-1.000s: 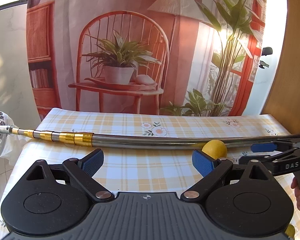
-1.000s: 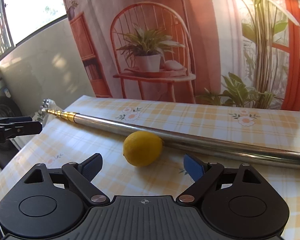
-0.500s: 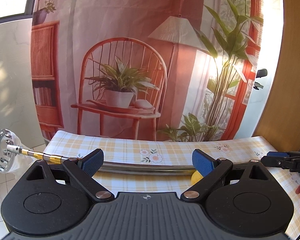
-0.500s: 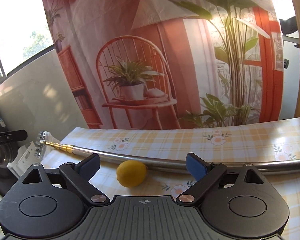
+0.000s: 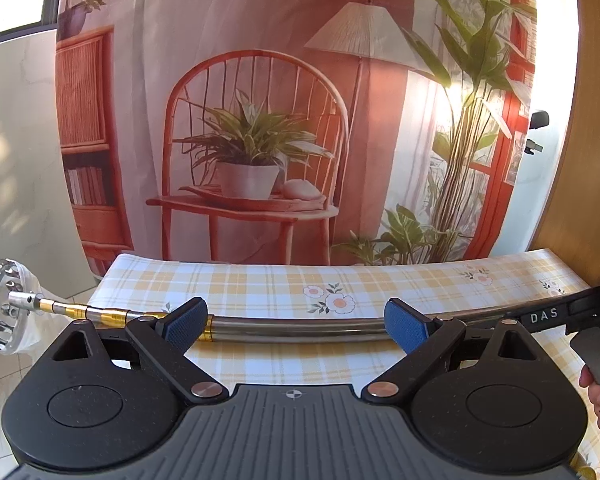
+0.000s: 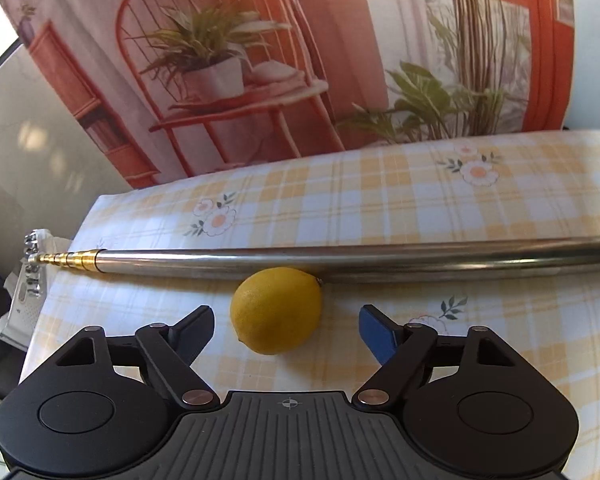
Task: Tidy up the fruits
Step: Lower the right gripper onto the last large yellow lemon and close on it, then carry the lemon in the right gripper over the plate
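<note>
The lemon (image 6: 277, 311) is lying ungrasped on the worktop (image 6: 440, 200), touching the telescopic pole (image 6: 340, 258), just ahead of the wide-open right hand-held gripper (image 6: 287, 330), while the left hand-held gripper (image 5: 296, 324) is being held equally wide and empty, so organizing is judged barely begun

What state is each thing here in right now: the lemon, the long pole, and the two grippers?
Lemon: lying on the tablecloth, against the pole, not held.
Pole: lying flat across the table, its gold end and toothed head past the table's edge.
Left gripper: open, empty, fingers in front of the pole.
Right gripper: open, a finger either side of the lemon, not gripping it.
</note>
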A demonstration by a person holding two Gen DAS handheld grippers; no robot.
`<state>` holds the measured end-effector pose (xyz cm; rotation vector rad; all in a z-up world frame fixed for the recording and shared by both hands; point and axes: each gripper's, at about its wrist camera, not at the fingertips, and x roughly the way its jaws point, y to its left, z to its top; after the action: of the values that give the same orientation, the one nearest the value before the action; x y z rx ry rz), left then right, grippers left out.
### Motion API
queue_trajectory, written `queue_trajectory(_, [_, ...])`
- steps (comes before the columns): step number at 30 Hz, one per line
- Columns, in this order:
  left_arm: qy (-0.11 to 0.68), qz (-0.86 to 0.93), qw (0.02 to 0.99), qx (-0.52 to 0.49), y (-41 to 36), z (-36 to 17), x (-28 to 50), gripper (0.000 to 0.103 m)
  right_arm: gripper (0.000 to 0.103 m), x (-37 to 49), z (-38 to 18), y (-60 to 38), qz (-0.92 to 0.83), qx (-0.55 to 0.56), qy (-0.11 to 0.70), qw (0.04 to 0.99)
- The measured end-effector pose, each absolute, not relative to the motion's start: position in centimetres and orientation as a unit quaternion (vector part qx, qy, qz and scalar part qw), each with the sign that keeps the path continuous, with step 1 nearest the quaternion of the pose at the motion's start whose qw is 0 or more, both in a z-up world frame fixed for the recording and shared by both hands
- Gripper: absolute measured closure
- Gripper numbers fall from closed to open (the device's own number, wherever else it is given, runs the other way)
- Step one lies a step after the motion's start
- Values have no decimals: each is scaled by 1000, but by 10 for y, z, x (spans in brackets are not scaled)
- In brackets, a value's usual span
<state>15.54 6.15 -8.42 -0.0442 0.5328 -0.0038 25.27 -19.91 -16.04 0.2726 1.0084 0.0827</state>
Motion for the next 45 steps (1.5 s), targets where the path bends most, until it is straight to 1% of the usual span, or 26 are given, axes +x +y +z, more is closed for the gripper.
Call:
queue_trajectory(8, [282,-13,959,-37,70,-106,163,10,31,272,-177,-197,14,171,504,846])
queue_trajectory(9, [284,-14,958,-35,69,-108,165,10,34,274,-178,-197,13,174,506,845])
queue_trajectory(10, [286,-13,958,-34,69,-110,166,11,38,276,-179,-198,13,177,507,843])
queue_trajectory(13, [292,-12,956,-35,69,-114,169,12,43,280,-183,-197,11,186,511,839])
queue_trajectory(15, [294,-12,955,-38,70,-115,170,13,45,281,-185,-196,13,186,511,839])
queue_trajectory(19, [297,-13,954,-36,70,-115,171,13,47,283,-190,-195,14,192,514,836])
queue_trajectory(25, [300,-16,953,-33,67,-115,168,13,48,279,-193,-197,20,194,510,838])
queue_trajectory(34, [305,-22,951,-35,63,-113,162,13,48,258,-185,-191,48,146,508,847])
queue_trajectory(45, [321,-48,945,-43,47,-107,146,13,48,209,-149,-186,109,81,470,872])
